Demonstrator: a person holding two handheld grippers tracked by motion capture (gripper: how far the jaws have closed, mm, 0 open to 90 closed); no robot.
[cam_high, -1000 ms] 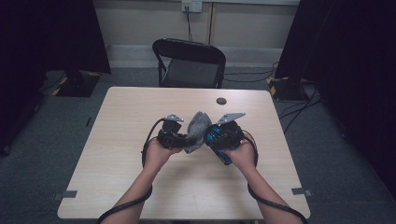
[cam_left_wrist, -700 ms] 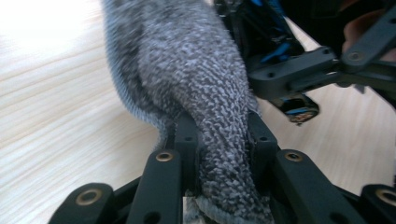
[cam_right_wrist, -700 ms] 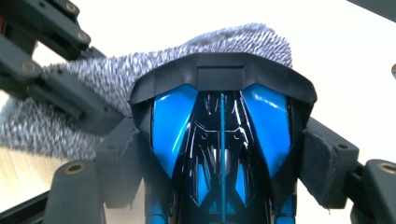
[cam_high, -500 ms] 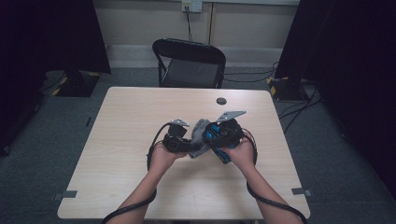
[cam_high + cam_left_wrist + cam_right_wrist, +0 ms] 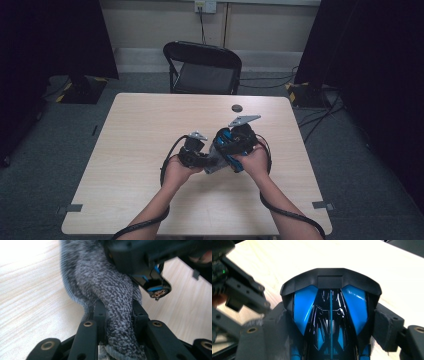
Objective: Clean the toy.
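Two grippers, left gripper [image 5: 117,315] clamped on grey cloth [image 5: 110,290], right gripper [image 5: 329,325] gripping black-and-blue toy car [image 5: 330,312] (mid-table [image 5: 140,130]).

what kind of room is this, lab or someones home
Most likely a lab or recording studio, not a home. A bare light wooden table stands on grey carpet, with dark curtains at both sides, a lone black folding chair behind it, and cables running to a wall socket.
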